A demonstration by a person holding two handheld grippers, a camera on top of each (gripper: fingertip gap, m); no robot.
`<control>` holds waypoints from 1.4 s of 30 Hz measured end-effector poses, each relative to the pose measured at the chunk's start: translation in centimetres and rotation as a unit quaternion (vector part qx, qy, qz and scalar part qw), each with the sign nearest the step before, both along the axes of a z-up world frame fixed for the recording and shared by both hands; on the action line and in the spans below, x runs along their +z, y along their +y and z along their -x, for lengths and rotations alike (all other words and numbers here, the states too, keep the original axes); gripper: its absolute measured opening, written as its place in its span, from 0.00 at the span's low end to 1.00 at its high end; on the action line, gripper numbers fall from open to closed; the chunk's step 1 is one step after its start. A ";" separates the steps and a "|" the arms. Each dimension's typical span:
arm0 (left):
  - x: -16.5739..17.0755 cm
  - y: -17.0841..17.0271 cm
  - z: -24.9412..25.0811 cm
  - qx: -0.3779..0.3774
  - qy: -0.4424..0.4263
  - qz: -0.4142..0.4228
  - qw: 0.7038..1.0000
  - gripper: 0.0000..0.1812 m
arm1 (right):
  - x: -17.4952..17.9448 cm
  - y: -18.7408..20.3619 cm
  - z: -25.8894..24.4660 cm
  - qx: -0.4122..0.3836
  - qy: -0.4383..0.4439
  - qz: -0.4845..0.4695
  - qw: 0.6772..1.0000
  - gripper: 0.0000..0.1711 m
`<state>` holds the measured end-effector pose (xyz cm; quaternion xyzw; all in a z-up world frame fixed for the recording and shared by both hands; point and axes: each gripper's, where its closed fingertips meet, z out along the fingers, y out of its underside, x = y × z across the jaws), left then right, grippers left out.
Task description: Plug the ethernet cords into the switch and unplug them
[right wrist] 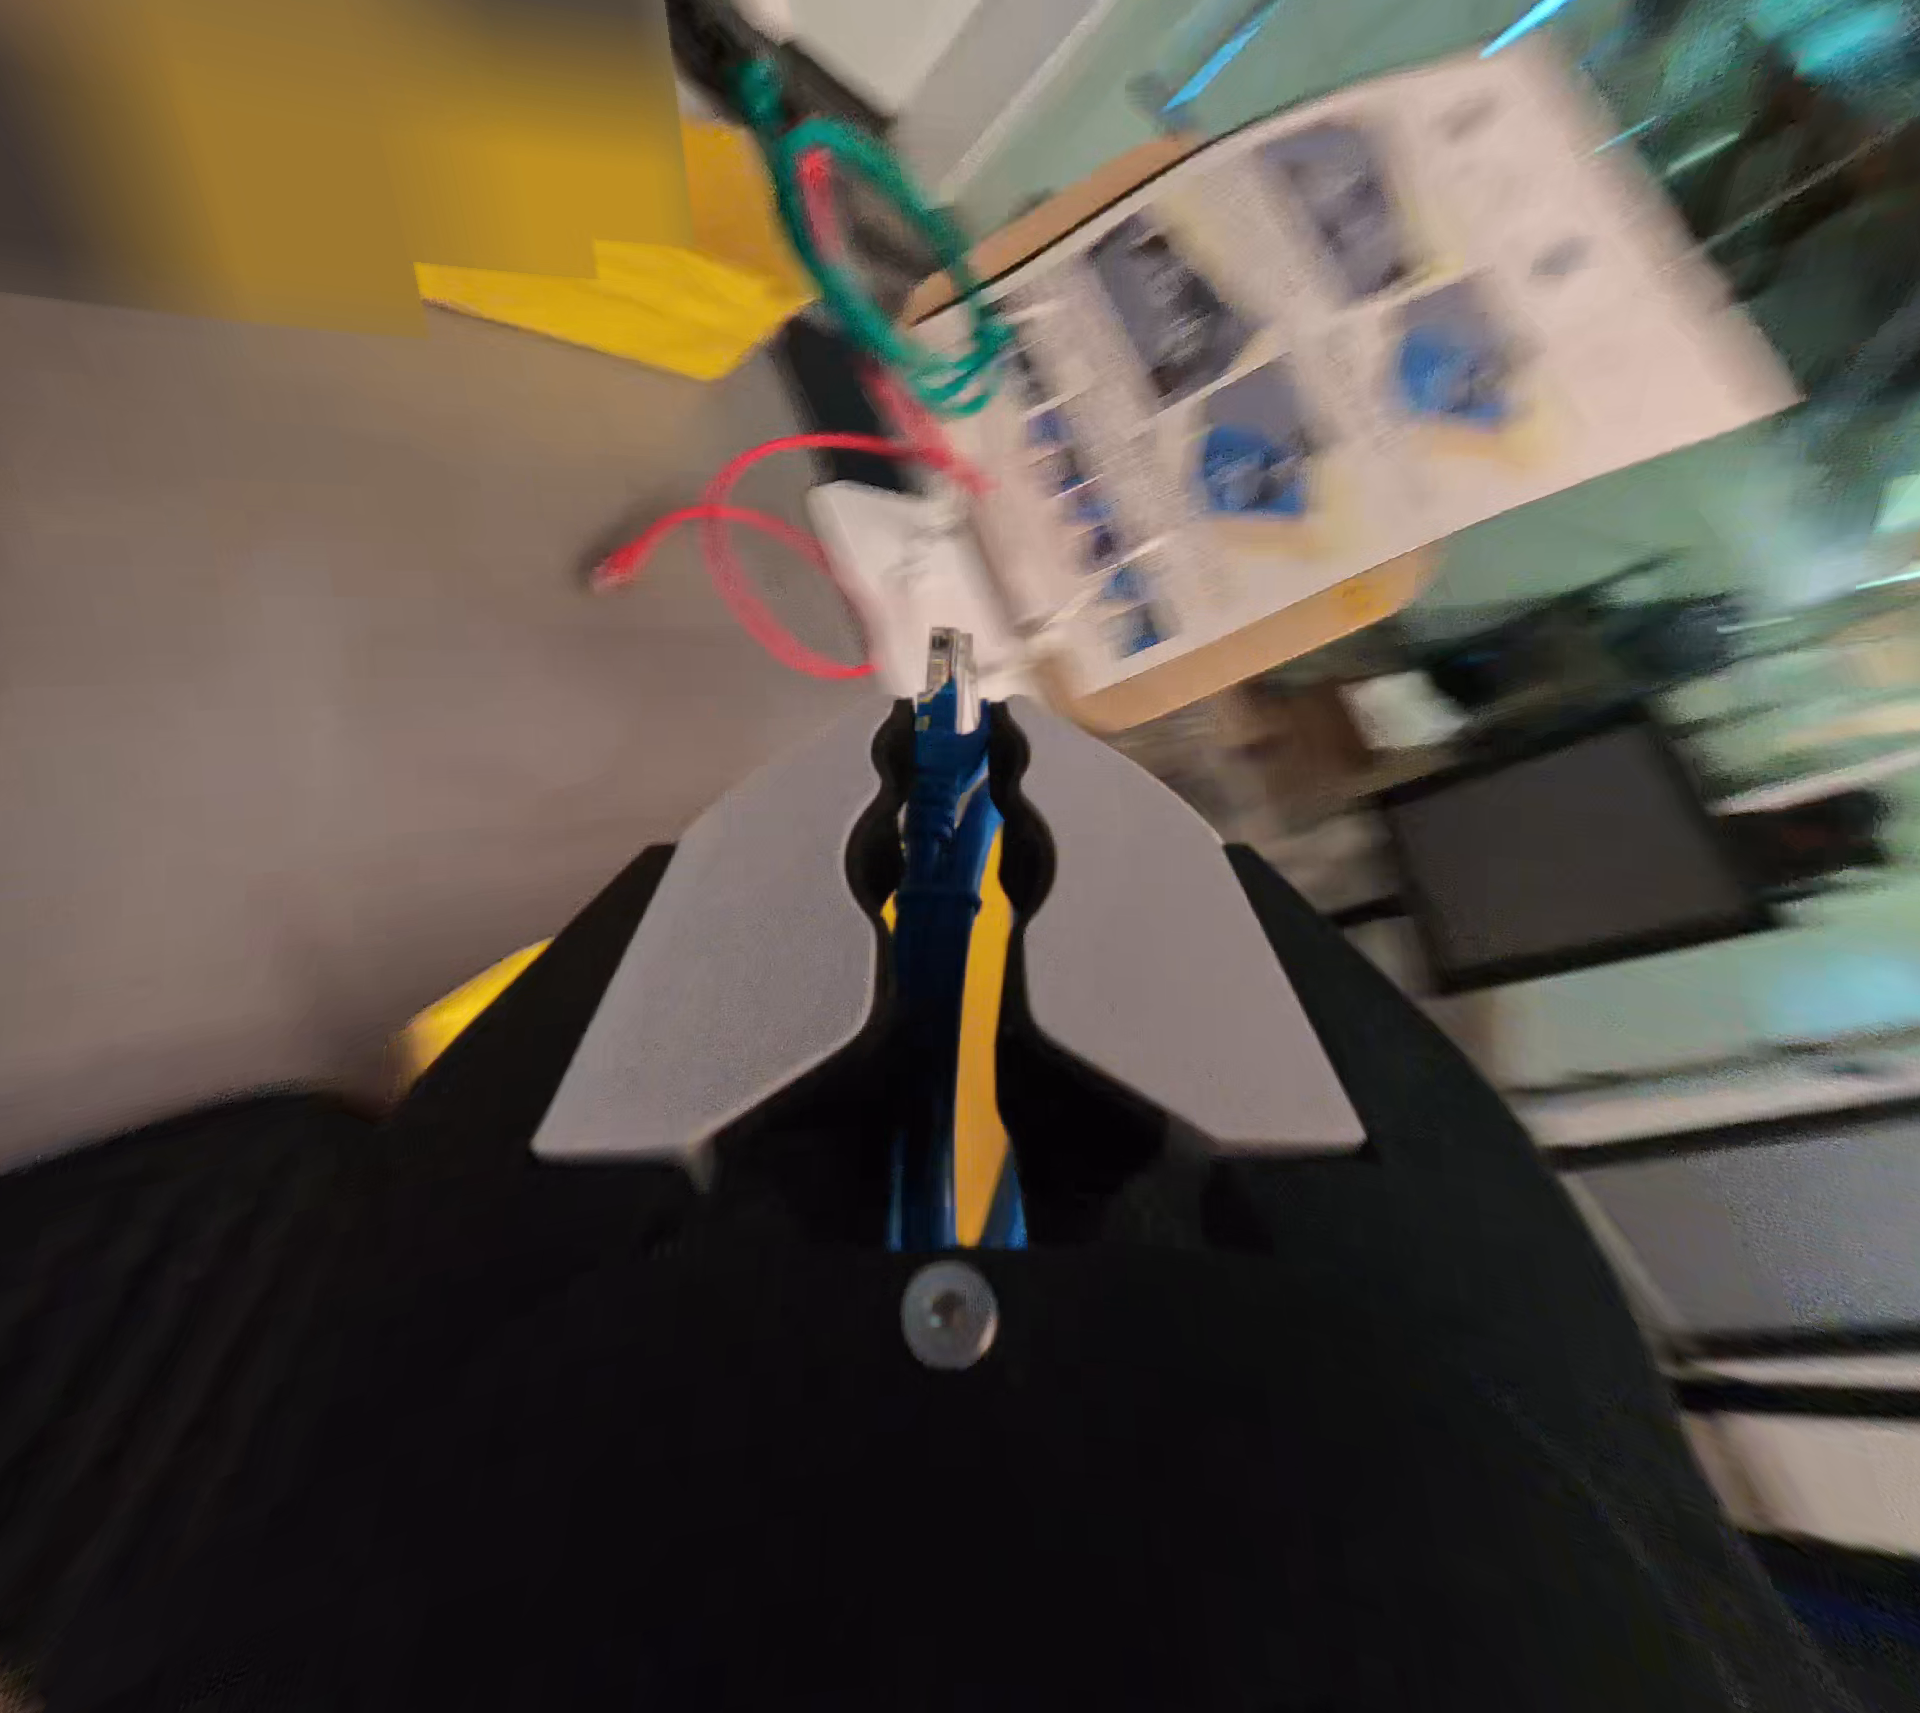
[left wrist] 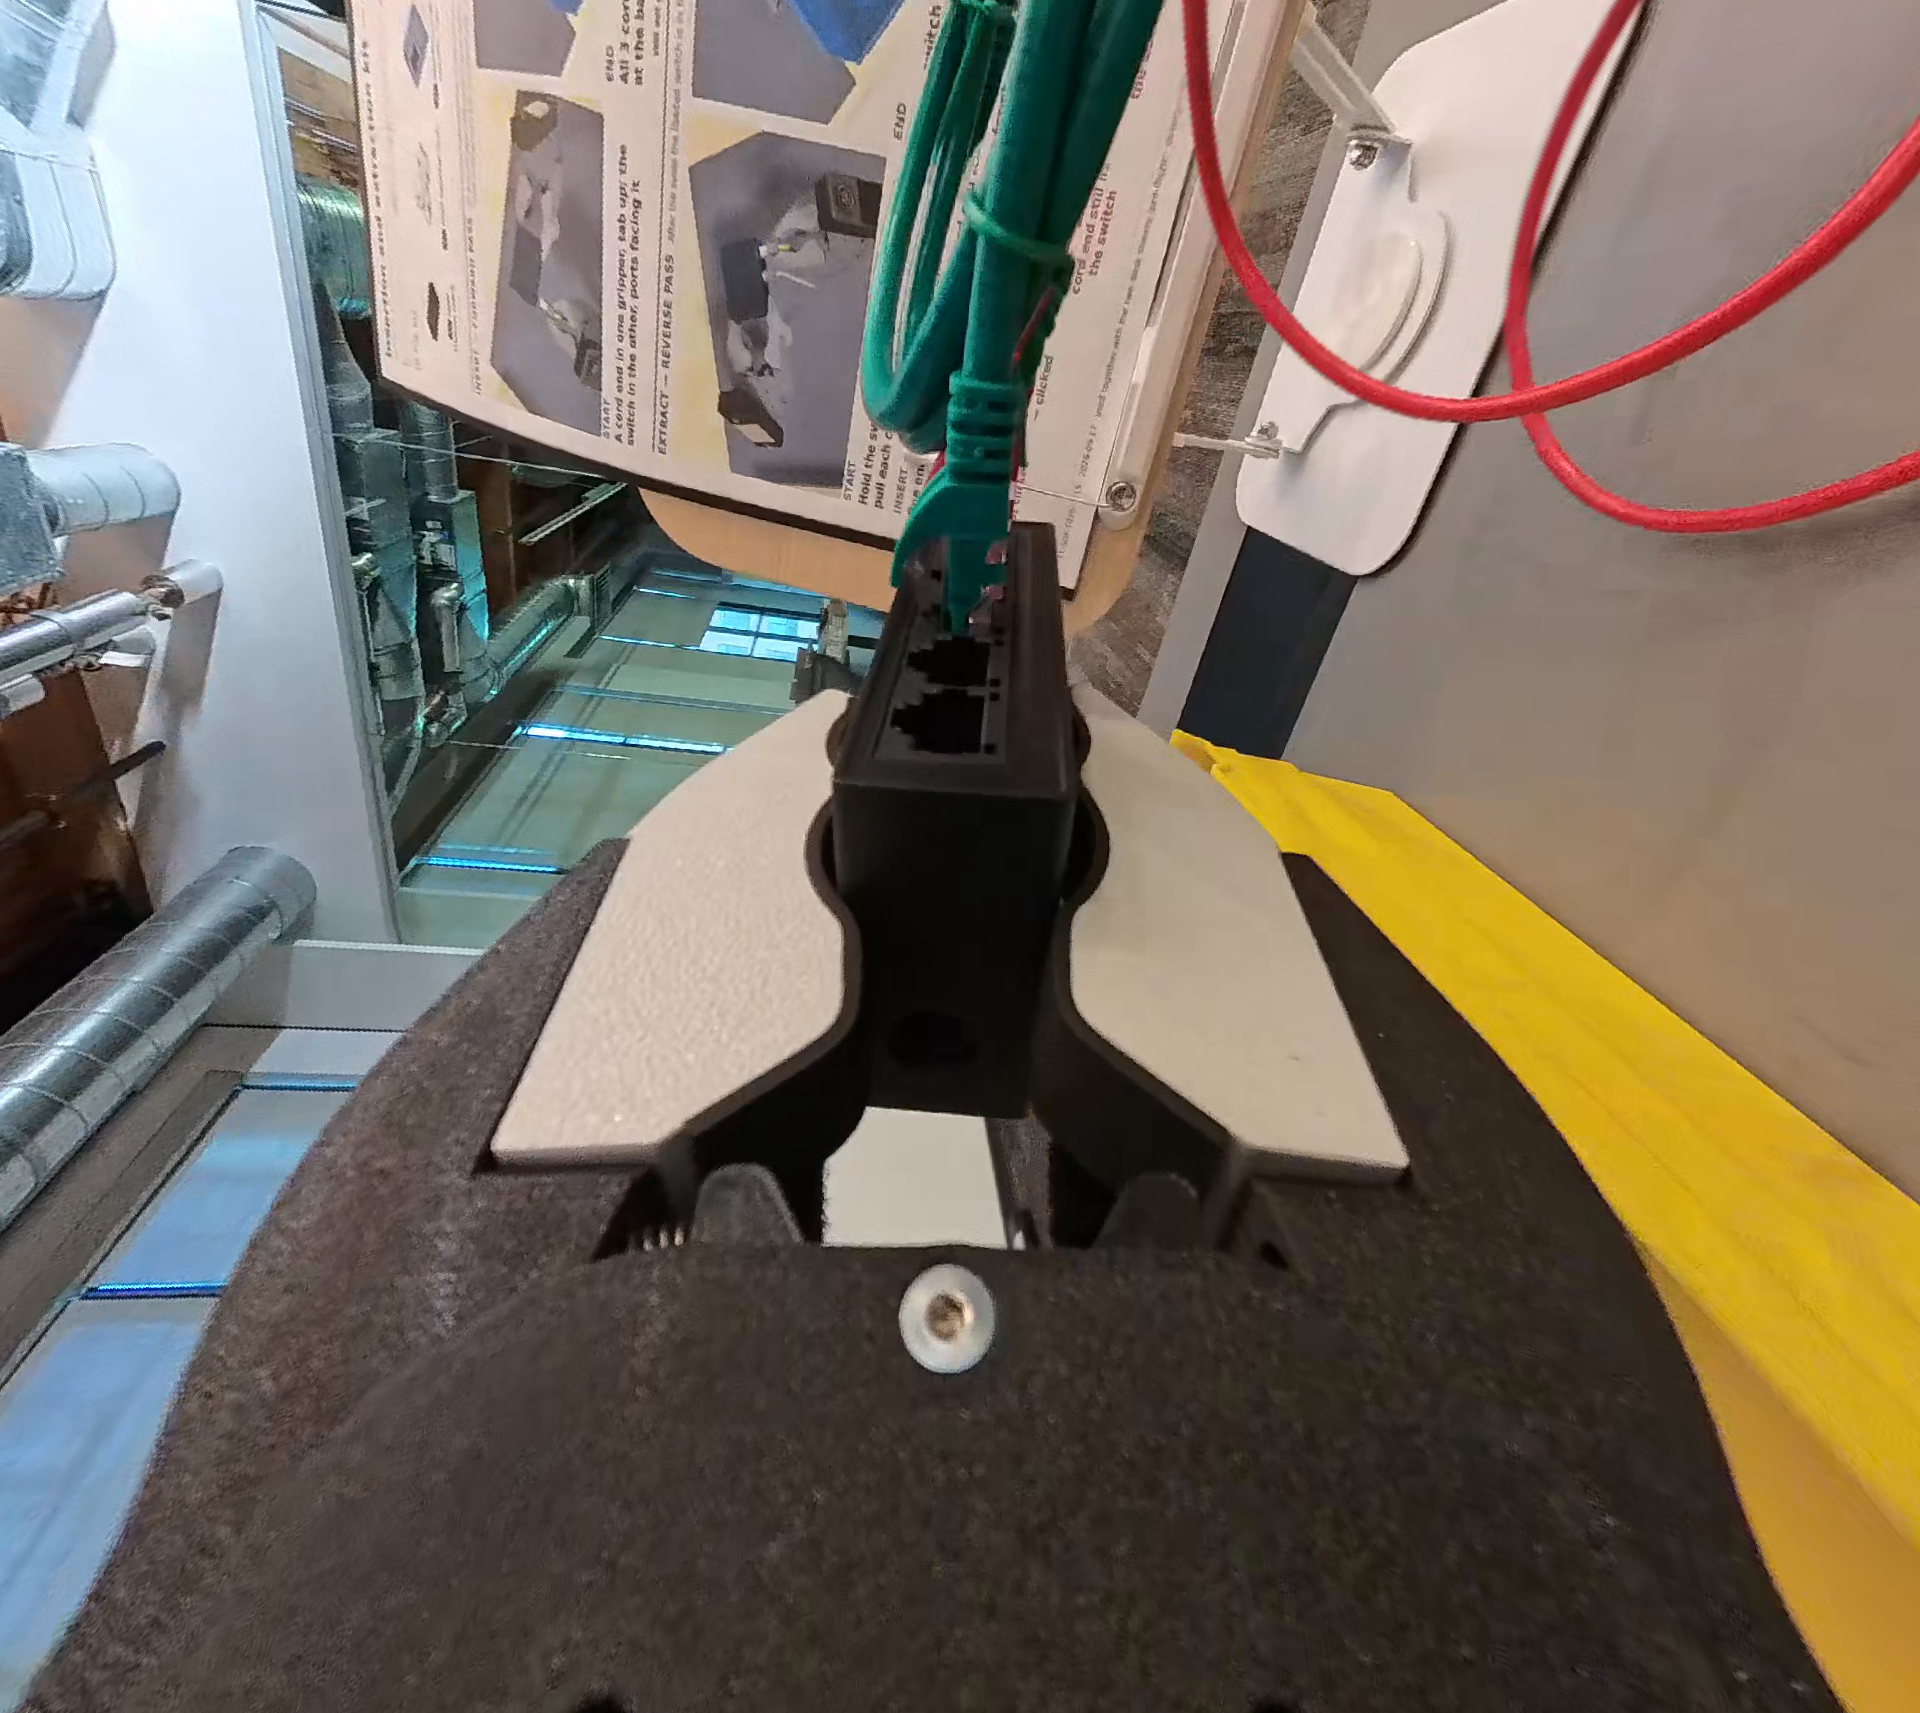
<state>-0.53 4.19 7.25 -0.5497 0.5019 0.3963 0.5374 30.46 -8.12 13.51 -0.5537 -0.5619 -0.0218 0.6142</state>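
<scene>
Two views, left wrist view first: the switch [left wrist: 954, 842] is seen at frame centre, clamped across its black body by the left tongs [left wrist: 956, 832], which are closed onto it.
Ports: two empty ports are shown facing the camera at the near end of the switch; whether more lie beyond cannot be told.
Green cord [left wrist: 971, 437]: its plug is seated in a port at the far end of the switch, and its tied bundle runs to the upper middle of the frame.
Red cord [left wrist: 1558, 406]: loops are seen at upper right on the grey counter [left wrist: 1662, 624]; it is judged not to be plugged in.
Instruction sheet [left wrist: 644, 105]: seen at upper left, behind the cords.
Right wrist view: heavy motion blur is present, so far detail is not trusted.
Right tongs [right wrist: 951, 728]: closed on the blue cord [right wrist: 940, 842] just behind its clear plug, which projects past the tips at frame centre.
Step in hand, as judged: the blue plug is to be inserted into an empty port.
Doing it well: the switch should be held steady with ports facing the plug; the plug should be squared to the port, latch tab on the matching side, and pushed straight until seated.
Risk: the green bundle may be snagged if the approach is made from its side.
</scene>
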 end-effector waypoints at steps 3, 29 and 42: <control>0.2 -0.3 -0.4 0.000 0.008 -0.007 1.000 0.19 | -4.5 1.3 -3.3 0.003 0.012 0.156 0.988 0.09; 2.2 -1.7 -1.1 -0.029 -0.013 -0.040 0.999 0.18 | -20.3 7.2 -3.5 -0.076 -0.117 0.458 0.878 0.17; 0.3 -3.7 -5.6 -0.083 0.029 -0.029 0.996 0.19 | -2.0 0.0 15.9 0.143 -0.035 -0.180 0.973 0.16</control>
